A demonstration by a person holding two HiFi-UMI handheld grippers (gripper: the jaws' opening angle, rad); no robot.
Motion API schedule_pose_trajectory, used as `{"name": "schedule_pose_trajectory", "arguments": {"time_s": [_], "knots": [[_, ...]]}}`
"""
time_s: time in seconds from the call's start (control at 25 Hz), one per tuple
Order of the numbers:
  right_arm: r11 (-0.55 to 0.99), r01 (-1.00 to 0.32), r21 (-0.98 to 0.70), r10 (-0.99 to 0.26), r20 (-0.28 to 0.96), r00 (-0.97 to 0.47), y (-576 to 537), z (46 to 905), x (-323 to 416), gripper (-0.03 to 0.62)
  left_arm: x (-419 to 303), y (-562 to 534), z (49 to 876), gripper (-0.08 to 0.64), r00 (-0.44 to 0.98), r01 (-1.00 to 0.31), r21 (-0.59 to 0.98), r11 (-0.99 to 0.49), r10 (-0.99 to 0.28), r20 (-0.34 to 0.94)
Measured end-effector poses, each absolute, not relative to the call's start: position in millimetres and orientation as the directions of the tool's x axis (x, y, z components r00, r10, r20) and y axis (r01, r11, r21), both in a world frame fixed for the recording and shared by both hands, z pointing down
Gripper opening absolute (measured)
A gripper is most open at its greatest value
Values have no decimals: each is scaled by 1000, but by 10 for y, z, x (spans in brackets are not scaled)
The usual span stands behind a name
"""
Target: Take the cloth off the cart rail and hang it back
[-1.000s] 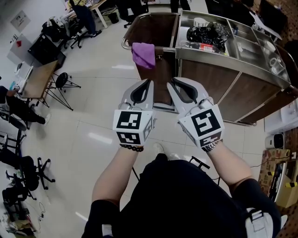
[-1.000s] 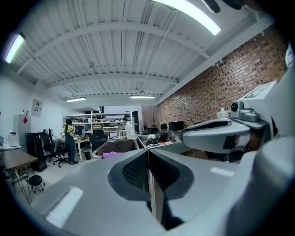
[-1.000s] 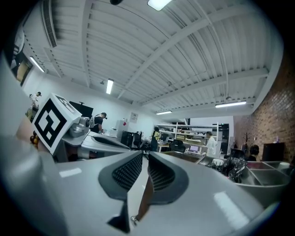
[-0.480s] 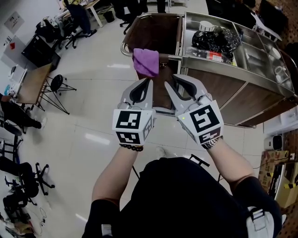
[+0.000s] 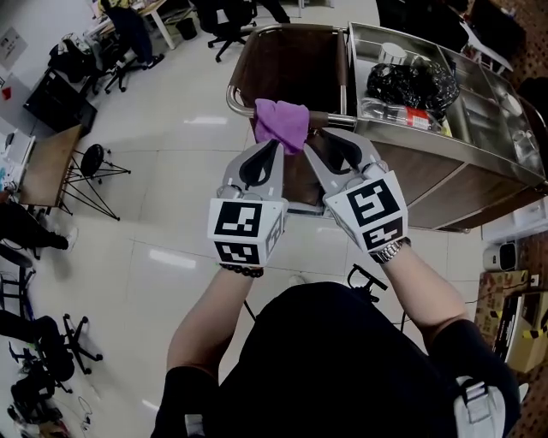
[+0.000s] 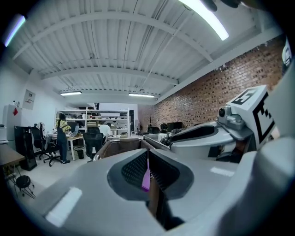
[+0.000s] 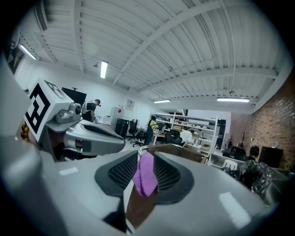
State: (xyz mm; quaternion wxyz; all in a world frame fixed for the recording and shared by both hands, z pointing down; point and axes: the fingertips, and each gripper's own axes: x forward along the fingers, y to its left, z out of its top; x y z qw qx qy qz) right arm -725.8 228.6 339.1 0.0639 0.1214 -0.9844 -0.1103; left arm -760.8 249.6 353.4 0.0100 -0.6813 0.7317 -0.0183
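A purple cloth (image 5: 281,122) hangs folded over the steel rail (image 5: 241,103) at the end of the cart, in front of its brown bag (image 5: 295,62). My left gripper (image 5: 273,146) is shut, with its tips just below the cloth's lower left edge; only a sliver of the cloth (image 6: 145,179) shows through the slit. My right gripper (image 5: 325,144) is beside it, to the right of the cloth, and its jaws are opening. Through their gap the cloth (image 7: 145,174) shows ahead, apart from the pads. Neither gripper holds anything.
The steel cart top (image 5: 479,128) has compartments with a black bag (image 5: 411,81) and small items. Office chairs (image 5: 224,17), a desk (image 5: 47,158) and a folding stool (image 5: 90,162) stand at the left on white floor. Boxes (image 5: 514,325) sit at the right.
Both grippers have come closer to the cart, so the cloth now lies just ahead of their tips. The right gripper's jaws have spread apart.
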Motion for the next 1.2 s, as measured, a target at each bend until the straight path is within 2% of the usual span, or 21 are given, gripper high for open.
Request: {"name": "schedule_pose_trajectory", "arguments": {"time_s": [0.16,0.44,0.84,1.2], "knots": [[939,-240,248,-280,144,-949,2204,3480,-7604,118,-7957,2463,3510,-3,-59,-998,-23,58,-998,5],[941,-225,252,-285,234,-929,1851,3769,-7807,141,-8112,2157,3651,-2,-54,-999,1,55,-998,31],[937,-128,325,-263,415,-871,1200,4006,-8402,178,-8685,1560,3515,-2,-106,-994,23,108,-992,74],[912,-73,403,-290,511,-809,1038,4274,-8571,183,-8893,1390,3586,-2,-115,-992,34,118,-989,91]]}}
